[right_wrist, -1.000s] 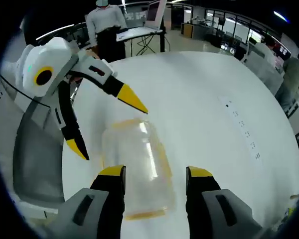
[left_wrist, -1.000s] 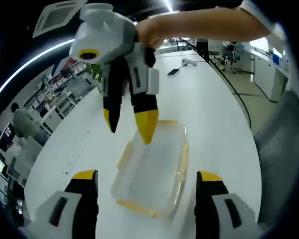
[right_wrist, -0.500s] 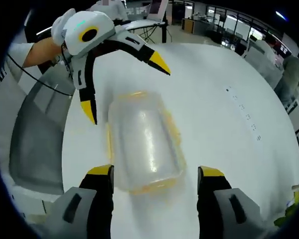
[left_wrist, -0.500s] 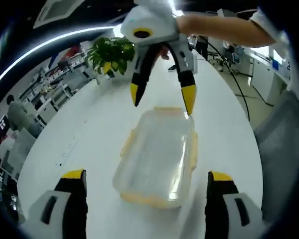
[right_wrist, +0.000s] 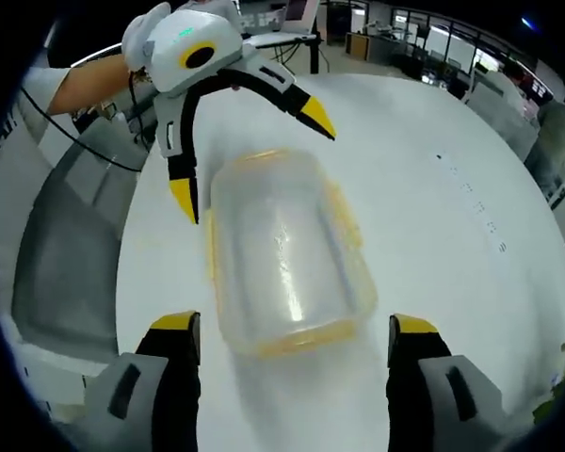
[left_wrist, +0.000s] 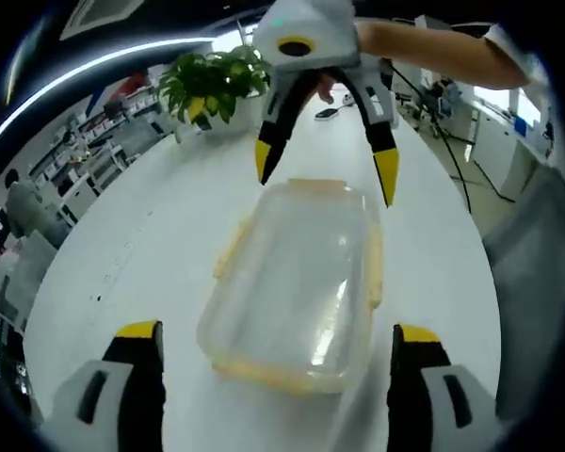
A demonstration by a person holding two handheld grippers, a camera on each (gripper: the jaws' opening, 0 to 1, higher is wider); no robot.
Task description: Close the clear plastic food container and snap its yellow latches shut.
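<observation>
Container (left_wrist: 297, 278) at centre on white table (left_wrist: 151, 254), lid on, yellow latches (left_wrist: 374, 268) apparently unsnapped. Left gripper (left_wrist: 278, 395) at 6 o'clock, jaws wide, empty. Right gripper (left_wrist: 325, 169) at 12 o'clock, jaws wide, straddling far end, empty. Step: lining up on latches. Next: press each latch down.

The right tongs (left_wrist: 325, 174) have lifted off the container (left_wrist: 297, 282) — their jaws now spread. Both tongs straddle opposite ends, the left tongs (right_wrist: 252, 151) apart too.
</observation>
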